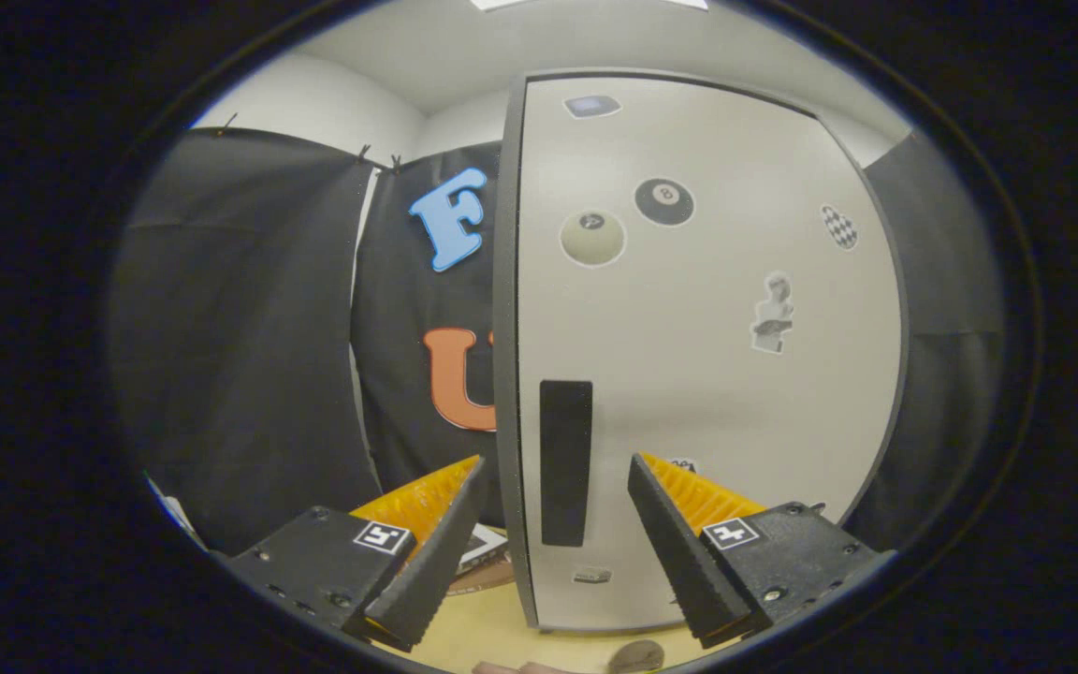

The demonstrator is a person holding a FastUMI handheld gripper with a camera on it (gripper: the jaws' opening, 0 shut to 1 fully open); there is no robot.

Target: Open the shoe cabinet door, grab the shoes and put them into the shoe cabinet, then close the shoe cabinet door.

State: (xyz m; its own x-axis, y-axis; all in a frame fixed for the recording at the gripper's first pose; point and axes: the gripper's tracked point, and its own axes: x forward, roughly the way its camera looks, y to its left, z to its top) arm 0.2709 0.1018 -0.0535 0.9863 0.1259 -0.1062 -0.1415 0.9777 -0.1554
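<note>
The shoe cabinet door (698,374) is a tall pale panel with a dark frame and several stickers, standing straight ahead of me and looking closed. Its black vertical handle (565,461) runs near the door's left edge, low down. My gripper (558,465) is open, with its fingertips on either side of the handle and a little short of it. The left fingertip sits just past the door's left edge, and the right one is in front of the door panel. Nothing is held between the fingers.
Black cloth walls hang to the left of the cabinet and behind it on the right. A light wooden floor (502,627) lies below. A small flat dark-and-white item (483,548) lies on the floor by the cabinet's left corner.
</note>
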